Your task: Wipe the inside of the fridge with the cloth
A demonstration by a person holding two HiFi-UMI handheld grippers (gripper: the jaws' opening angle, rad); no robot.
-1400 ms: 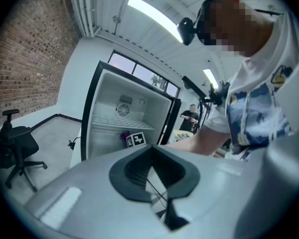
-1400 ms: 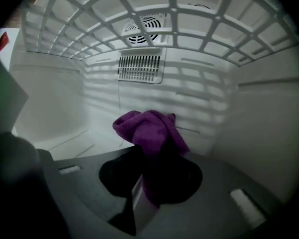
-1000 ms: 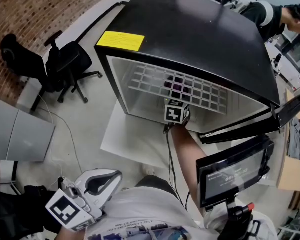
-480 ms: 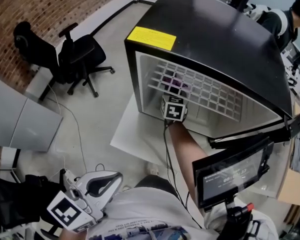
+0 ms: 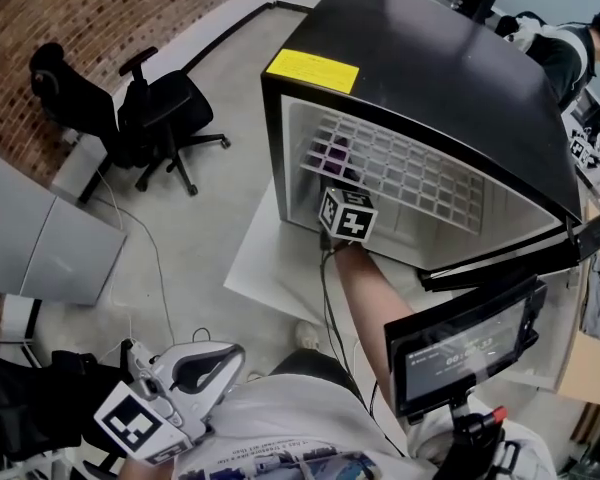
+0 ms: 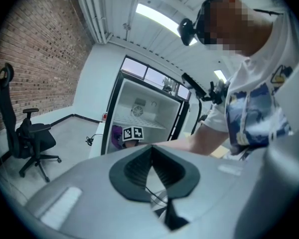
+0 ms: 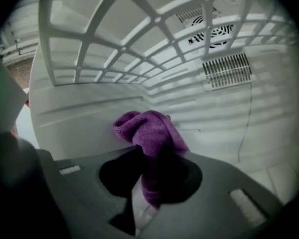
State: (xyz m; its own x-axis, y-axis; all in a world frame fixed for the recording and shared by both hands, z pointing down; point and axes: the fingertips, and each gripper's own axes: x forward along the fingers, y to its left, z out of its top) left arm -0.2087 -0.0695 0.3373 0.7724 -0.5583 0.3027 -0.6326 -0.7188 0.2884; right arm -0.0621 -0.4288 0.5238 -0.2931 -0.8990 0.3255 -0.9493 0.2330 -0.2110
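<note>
Looks like the wiping step, with a reach deep inside the fridge. Grips the purple cloth in the right gripper, fingers clenched on 1 bunched fold, the rest puffed up above the tips. Sits low in the fridge, under the white wire shelf, toward the left side and close to the back wall. Hard to tell if touching the plastic right now.

Holds the left gripper down by the person's body, well apart from the fridge, fingers pressed together with nothing in them.

Next, most likely: press the cloth flat on a wall or on the fridge floor and rub side to side. Calls for a firm grip to stop any slipping. Calls also for care not to bump the shelf above, or snag on the slotted vent and the round fan grille at the back.

Soft, fuzzy, floppy cloth, easy to squash. Smooth, hard, white plastic walls with long shallow ribs. Stiff shelf of thin bars, set in a grid of square holes. Shiny black box on the outside, with 1 yellow label on top.
</note>
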